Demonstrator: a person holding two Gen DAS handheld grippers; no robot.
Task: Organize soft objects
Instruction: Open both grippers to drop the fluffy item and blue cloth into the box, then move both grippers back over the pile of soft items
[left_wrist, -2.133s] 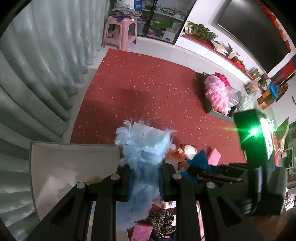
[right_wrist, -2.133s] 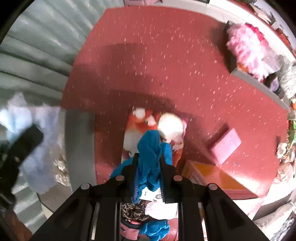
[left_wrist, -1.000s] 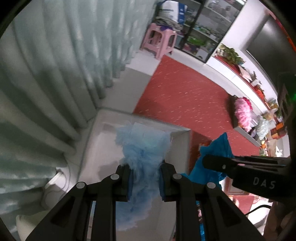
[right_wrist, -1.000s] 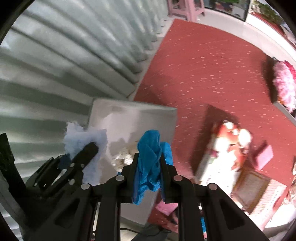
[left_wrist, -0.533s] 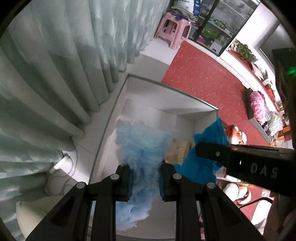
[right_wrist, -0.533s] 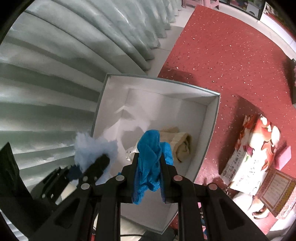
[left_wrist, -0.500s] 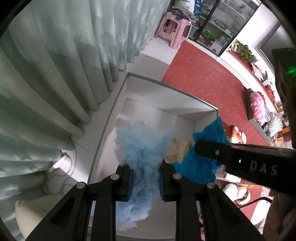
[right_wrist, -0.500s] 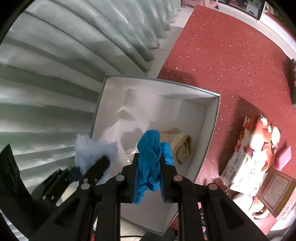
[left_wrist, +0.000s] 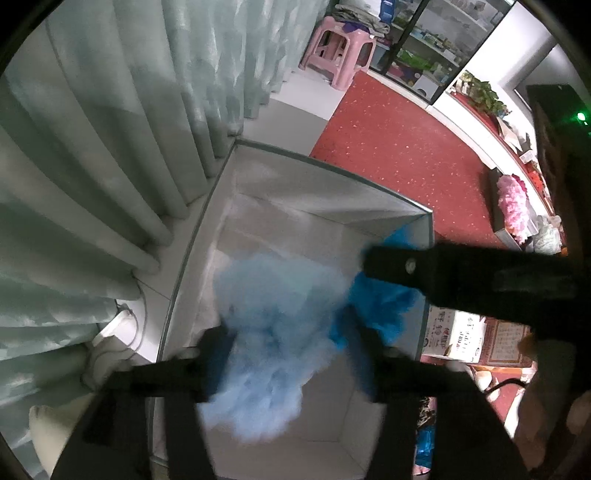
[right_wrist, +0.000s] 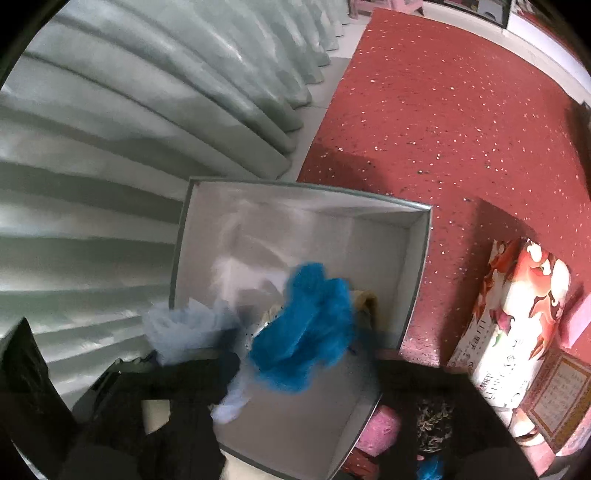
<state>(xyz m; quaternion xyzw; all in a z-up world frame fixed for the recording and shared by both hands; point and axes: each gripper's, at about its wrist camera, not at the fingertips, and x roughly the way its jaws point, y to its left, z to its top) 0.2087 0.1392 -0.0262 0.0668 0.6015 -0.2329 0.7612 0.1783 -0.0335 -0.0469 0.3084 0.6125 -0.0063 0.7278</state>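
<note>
A grey box with a white inside (left_wrist: 317, 168) (right_wrist: 421, 236) stands on the floor by the curtain. My left gripper (left_wrist: 291, 339) is open over it, and the fluffy light blue piece (left_wrist: 269, 332) sits loose and blurred between its spread fingers. It also shows in the right wrist view (right_wrist: 184, 328). My right gripper (right_wrist: 299, 363) is open too, with the bright blue cloth (right_wrist: 310, 332) (left_wrist: 380, 306) blurred between its spread fingers above the box. A tan soft item (right_wrist: 367, 301) lies in the box.
Pale green curtains (left_wrist: 110, 147) hang left of the box. A red carpet (right_wrist: 461, 110) lies to the right, with a red and white printed box (right_wrist: 517, 317) and a pink block (right_wrist: 578, 321). A pink stool (left_wrist: 336, 48) stands far back.
Both grippers have opened over the box; the light blue piece and the blue cloth are coming loose from the fingers. The view has dropped closer to the box.
</note>
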